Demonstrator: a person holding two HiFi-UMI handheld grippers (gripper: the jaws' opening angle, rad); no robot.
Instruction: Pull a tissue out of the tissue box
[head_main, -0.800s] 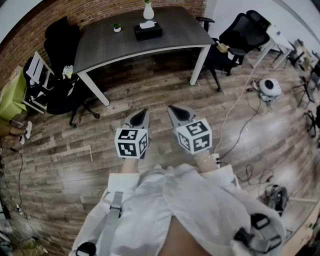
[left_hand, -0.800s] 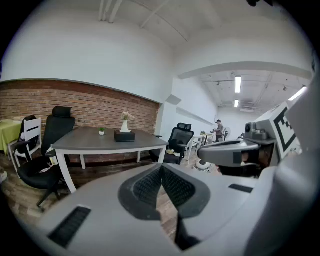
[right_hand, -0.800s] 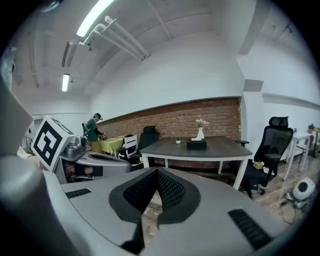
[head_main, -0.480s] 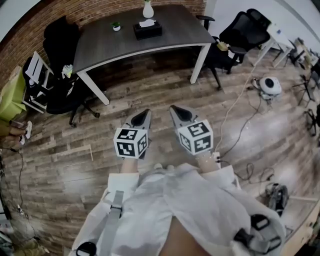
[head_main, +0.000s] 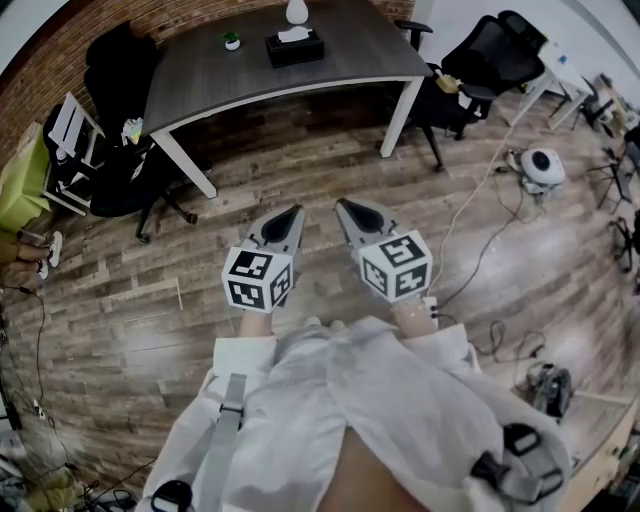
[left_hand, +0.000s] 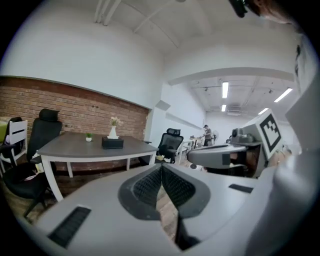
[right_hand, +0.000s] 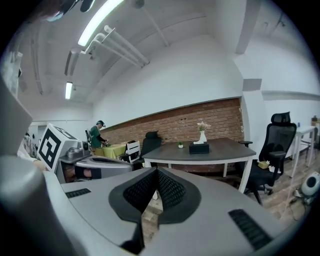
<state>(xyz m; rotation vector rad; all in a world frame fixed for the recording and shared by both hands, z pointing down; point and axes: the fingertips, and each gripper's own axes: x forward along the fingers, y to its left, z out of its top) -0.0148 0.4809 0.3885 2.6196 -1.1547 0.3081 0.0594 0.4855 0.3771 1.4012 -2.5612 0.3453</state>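
Note:
A black tissue box (head_main: 294, 47) with a white tissue sticking out of its top stands on the dark grey table (head_main: 350, 70) far ahead; it also shows small in the left gripper view (left_hand: 112, 143) and the right gripper view (right_hand: 199, 148). My left gripper (head_main: 293, 216) and right gripper (head_main: 345, 208) are held side by side over the wooden floor, well short of the table. Both are shut with nothing between the jaws.
A white vase (head_main: 297, 10) and a small potted plant (head_main: 231, 40) stand by the box. Black office chairs sit at the table's left (head_main: 125, 180) and right (head_main: 470, 80). Cables (head_main: 470, 230) and a round white device (head_main: 541, 168) lie on the floor at right.
The view has advanced slightly toward the table; the table and box sit higher in the head view. Both grippers stay shut and side by side.

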